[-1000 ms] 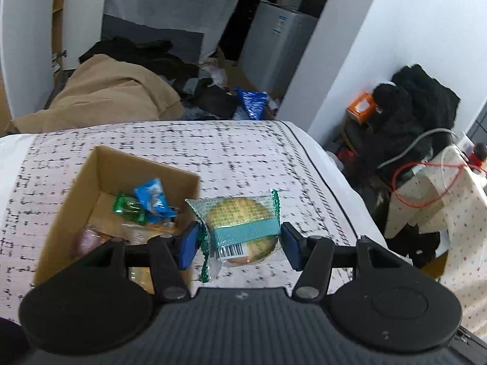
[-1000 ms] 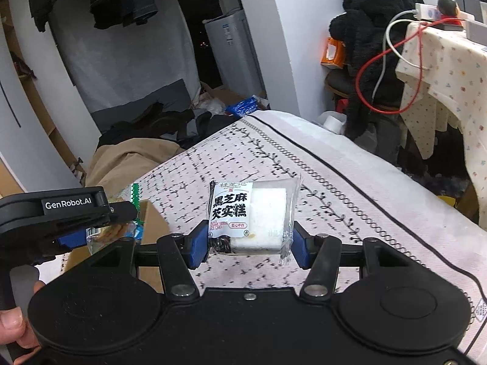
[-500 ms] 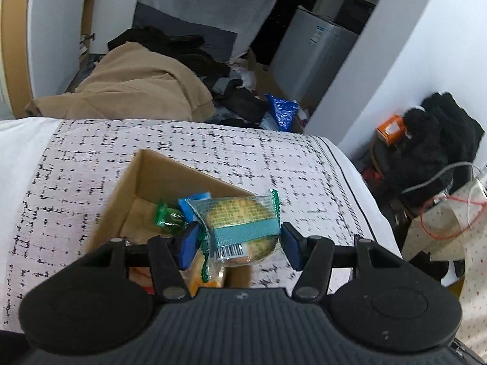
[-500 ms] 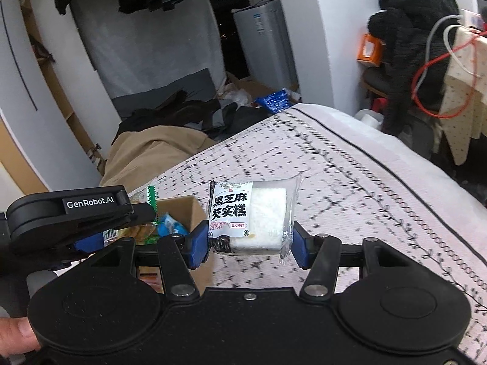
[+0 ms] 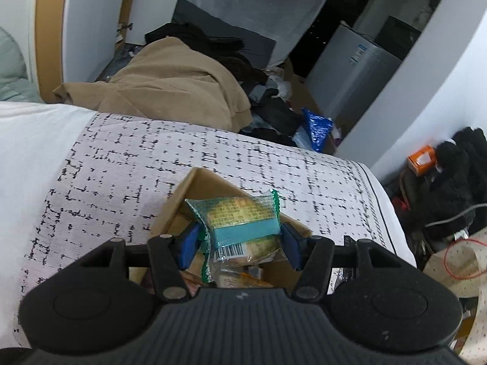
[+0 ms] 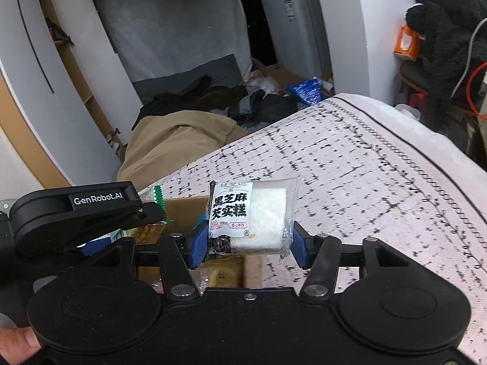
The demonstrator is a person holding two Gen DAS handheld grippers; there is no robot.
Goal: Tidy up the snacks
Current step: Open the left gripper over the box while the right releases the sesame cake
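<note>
Holding green-wrapped pastry (image 5: pixel 240 225) in left gripper (image 5: pixel 239 240) jaws above cardboard box (image 5: pixel 194 188), sesame rice cake pack (image 6: pixel 251 216) in right gripper (image 6: pixel 248 243) jaws just beside box; light, squashy, slippery film, best gripped across middle.

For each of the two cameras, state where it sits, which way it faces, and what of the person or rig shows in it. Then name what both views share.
Left wrist: sits on the left gripper, facing forward and down over the cardboard box; its fingers clamp the green-wrapped cake.
Right wrist: sits on the right gripper, facing forward across the patterned bedcover; its fingers clamp the black sesame rice cake; the left gripper and a fingertip show at left.
Shared: the box, green-wrapped cake, bedcover, tan coat, blue bag.
</note>
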